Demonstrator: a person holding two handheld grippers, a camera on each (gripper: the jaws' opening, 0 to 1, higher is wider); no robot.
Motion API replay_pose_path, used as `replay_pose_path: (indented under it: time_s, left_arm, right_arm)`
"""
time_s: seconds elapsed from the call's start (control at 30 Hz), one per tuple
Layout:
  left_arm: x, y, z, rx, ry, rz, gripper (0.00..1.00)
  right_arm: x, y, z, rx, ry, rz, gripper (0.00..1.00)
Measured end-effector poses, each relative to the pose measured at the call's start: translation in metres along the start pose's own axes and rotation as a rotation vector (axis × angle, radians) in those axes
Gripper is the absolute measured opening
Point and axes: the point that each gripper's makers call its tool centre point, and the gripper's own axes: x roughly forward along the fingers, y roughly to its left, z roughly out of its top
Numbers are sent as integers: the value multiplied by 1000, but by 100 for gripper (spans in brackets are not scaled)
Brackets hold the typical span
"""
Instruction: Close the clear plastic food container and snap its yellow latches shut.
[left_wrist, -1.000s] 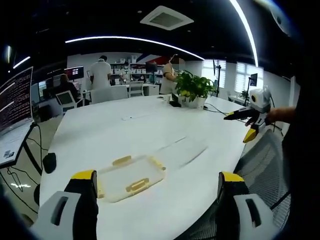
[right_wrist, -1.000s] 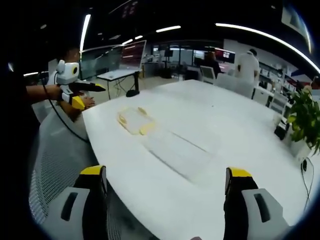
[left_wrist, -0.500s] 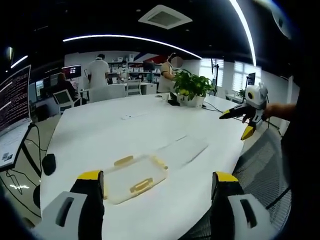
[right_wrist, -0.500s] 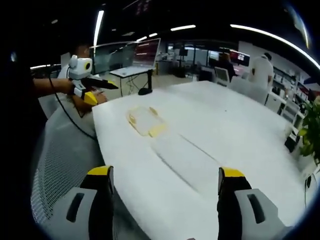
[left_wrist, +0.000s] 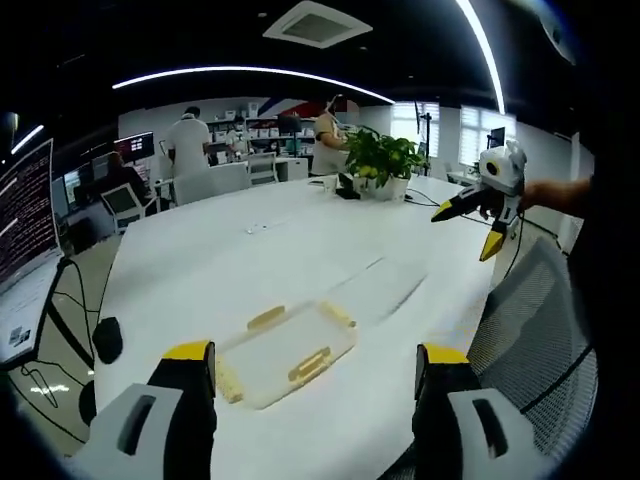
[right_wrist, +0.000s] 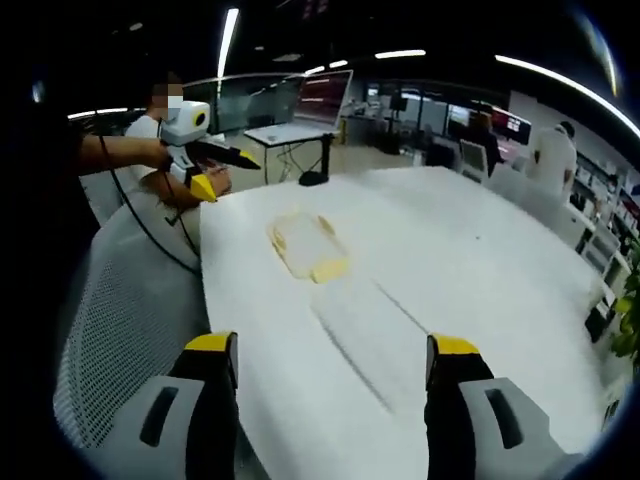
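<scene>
lid (left_wrist: 285, 352): yellow-latched, flat on bench (left_wrist: 230, 262), apart from base
base (right_wrist: 372, 325): clear, beside lid, uncovered
left tool (left_wrist: 310, 375): spread, empty, aimed at lid
right tool (right_wrist: 330, 370): spread, empty, facing base

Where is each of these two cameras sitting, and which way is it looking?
Left gripper view: rides the left gripper, looking across the white table at the clear plastic container lid with yellow latches; the right gripper enters at right.
Right gripper view: rides the right gripper, facing the opposite way; the left gripper and a sleeve show.
Shared: table, lid.
</scene>
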Motion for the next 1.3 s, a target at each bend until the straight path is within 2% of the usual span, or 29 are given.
replay_pose_path:
  time_s: [0.43, 0.73, 1.13, 1.3]
  left_arm:
    - [10, 22, -10, 44, 47, -18, 72]
    - [24, 38, -28, 96, 113, -48, 67]
    - [37, 56, -40, 145, 168, -85, 61]
    - [44, 64, -53, 170, 214, -112, 58]
  right_arm:
    - [34, 0, 21, -75, -2, 71, 69]
    - [59, -4, 24, -127, 30, 122, 67]
    - [88, -3, 30, -185, 61, 178, 63]
    - [99, -6, 34, -198, 72, 188, 61]
